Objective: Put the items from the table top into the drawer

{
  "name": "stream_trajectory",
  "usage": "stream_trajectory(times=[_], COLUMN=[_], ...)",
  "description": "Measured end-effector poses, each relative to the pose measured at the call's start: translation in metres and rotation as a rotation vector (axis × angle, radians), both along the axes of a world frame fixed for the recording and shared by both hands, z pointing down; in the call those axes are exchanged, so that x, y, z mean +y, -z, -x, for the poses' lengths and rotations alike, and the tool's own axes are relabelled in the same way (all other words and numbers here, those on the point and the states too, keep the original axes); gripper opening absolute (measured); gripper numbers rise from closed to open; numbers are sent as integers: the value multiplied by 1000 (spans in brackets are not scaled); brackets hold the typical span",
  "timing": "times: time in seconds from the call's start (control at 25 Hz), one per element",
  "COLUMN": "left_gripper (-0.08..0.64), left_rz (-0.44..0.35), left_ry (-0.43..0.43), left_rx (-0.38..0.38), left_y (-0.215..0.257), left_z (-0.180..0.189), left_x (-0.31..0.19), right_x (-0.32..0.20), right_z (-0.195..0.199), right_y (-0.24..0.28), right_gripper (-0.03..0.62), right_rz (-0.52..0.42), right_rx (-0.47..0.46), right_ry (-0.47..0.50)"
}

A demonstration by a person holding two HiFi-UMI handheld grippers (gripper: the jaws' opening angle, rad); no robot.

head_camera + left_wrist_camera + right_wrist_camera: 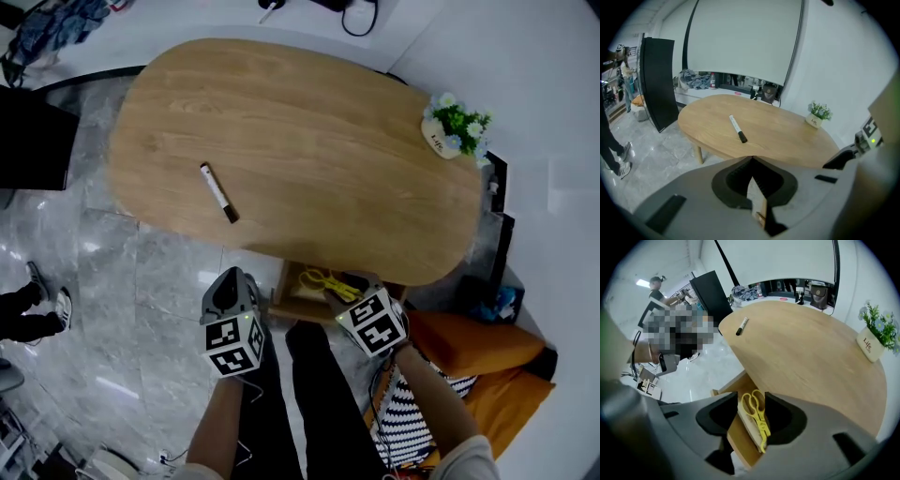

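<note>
"Wood-topped oval bench (328, 122); the white marker pen with the black cap (218, 193) lies slantwise near its front-left edge, cap toward us."

"So the left claw (752, 159), pressed together and empty, sits nearer. The right claw (751, 393) hangs spread above yellow plastic scissors (757, 416) in the open wooden drawer (729, 384)."

Holds the left gripper (233, 276) at 7 o'clock in the head view, angled downward, jaws seemingly touching at the tips. Holds the right gripper (336, 298) at 5 o'clock, pointed steeply down, jaws apart, gripping nothing. Extends the left forearm (220, 422) and right forearm (433, 398) from 6 o'clock.
</note>
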State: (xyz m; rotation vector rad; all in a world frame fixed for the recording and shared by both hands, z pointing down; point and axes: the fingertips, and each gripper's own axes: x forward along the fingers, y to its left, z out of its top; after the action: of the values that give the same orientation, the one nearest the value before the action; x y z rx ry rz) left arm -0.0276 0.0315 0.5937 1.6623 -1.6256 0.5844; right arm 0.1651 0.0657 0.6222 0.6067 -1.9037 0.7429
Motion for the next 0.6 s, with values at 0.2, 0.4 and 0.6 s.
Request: stream_trajectory(times=[0.2,0.4,0.6], left_gripper=[3,3,3], left_rz=[-3,6,12], left_ry=[55,102,120], left_rx=[-1,2,8], left_y=[7,9,5], left_z=[48,96,142], left_x=[-3,-3,-10], right_x=[-40,-67,-88], right_z=[49,103,160], right_y=[18,24,24], right_gripper=[163,156,153], right_rz=[-37,-36,-46], right_rx=[-41,-48,-60], right_ry=[-27,-8,15])
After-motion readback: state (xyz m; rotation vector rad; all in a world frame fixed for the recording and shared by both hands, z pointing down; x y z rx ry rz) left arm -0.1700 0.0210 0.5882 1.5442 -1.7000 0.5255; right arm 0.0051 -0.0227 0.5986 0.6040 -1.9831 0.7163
